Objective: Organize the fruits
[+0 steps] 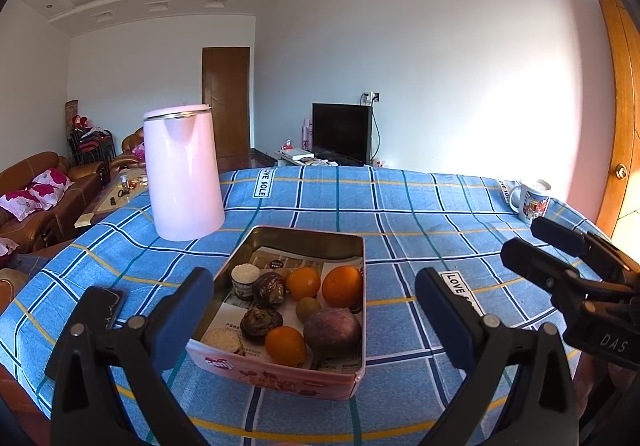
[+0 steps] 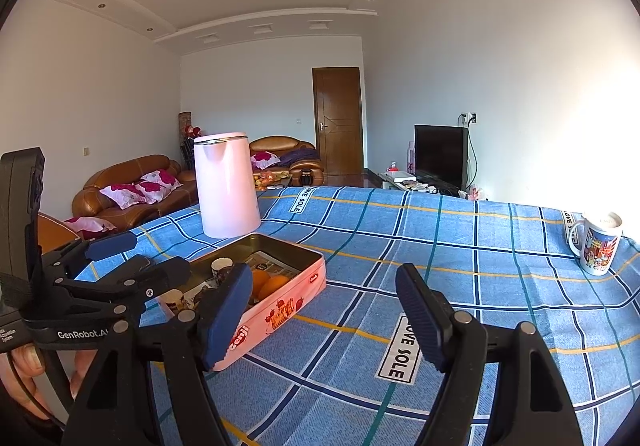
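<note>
Three oranges (image 1: 303,283) lie in the tin (image 1: 340,382) at lower centre of the left wrist view, beside a kiwi (image 1: 307,308); the left gripper (image 1: 314,320) hangs open before it, empty. Firm, smooth and round, an orange probably wants pads across its middle. Right wrist view: tin at lower left, right gripper (image 2: 320,320) open over bare worktop (image 2: 480,246)
</note>
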{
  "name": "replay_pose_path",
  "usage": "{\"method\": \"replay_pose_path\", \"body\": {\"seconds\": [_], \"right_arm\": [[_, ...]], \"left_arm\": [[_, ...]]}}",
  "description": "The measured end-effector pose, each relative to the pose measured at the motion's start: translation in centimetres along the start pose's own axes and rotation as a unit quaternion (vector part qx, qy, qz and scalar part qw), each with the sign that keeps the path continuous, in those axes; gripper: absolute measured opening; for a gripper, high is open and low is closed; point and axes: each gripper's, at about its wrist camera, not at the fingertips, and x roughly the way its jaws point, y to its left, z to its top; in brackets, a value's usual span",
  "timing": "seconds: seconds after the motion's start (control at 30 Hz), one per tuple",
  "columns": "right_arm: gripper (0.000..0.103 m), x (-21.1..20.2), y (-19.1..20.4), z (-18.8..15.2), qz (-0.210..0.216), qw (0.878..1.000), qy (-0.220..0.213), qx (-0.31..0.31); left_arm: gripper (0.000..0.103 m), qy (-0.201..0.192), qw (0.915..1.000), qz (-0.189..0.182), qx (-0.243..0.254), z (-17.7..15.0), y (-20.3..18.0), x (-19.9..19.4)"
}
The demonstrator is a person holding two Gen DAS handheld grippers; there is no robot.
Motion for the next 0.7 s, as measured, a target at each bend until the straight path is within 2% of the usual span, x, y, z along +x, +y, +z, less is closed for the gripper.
{"method": "replay_pose_path", "body": {"seconds": [0.47,0.6,0.7], "right_arm": [[0.075,-0.08,-0.2,-0.2,0.002,1.0,0.004,0.001],[0.075,0.05,-0.33,-0.25,0.0,1.0,0.006,0.001],[0.075,0.01,-0.94,-0.36,-0.01,1.0,0.01,-0.001]], "left_arm": [[0.103,-0.01,0.9998,0.015,-0.004,-0.07,0.12,0.3],[0.103,0.008,0.9999,0.014,-0.005,-0.26,0.31,0.79],[0.103,0.006,0.9999,0.015,-0.005,-0.3,0.38,0.71]]}}
